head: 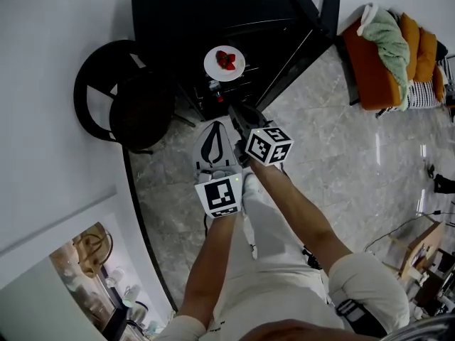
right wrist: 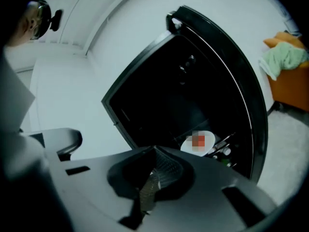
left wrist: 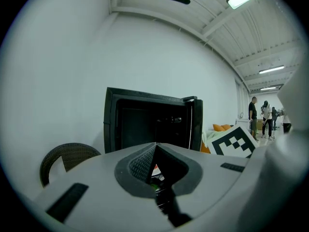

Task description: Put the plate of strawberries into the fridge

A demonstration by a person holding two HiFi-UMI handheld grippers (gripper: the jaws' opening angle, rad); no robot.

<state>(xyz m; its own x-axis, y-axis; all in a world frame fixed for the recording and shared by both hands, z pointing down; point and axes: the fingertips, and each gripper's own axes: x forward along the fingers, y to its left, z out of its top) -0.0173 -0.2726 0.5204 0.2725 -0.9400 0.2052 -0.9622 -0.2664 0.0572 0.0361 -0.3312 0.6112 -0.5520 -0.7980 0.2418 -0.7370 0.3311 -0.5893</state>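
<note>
Grey marble floor [head: 334, 155], white wall behind. Black fridge [head: 178, 13] stands open, door [head: 302, 38] swung right. White plate [head: 213, 68] of strawberries [head: 225, 60] sits on shelf inside fridge, clear of both tools. Left gripper [head: 215, 128] and right gripper [head: 234, 112] hover just before fridge opening, side by side. Both pairs of jaws pressed together, nothing between them. Black wicker chair [head: 117, 98] left of fridge. Orange sofa [head: 370, 69] with green cloth [head: 387, 38] far right.
</note>
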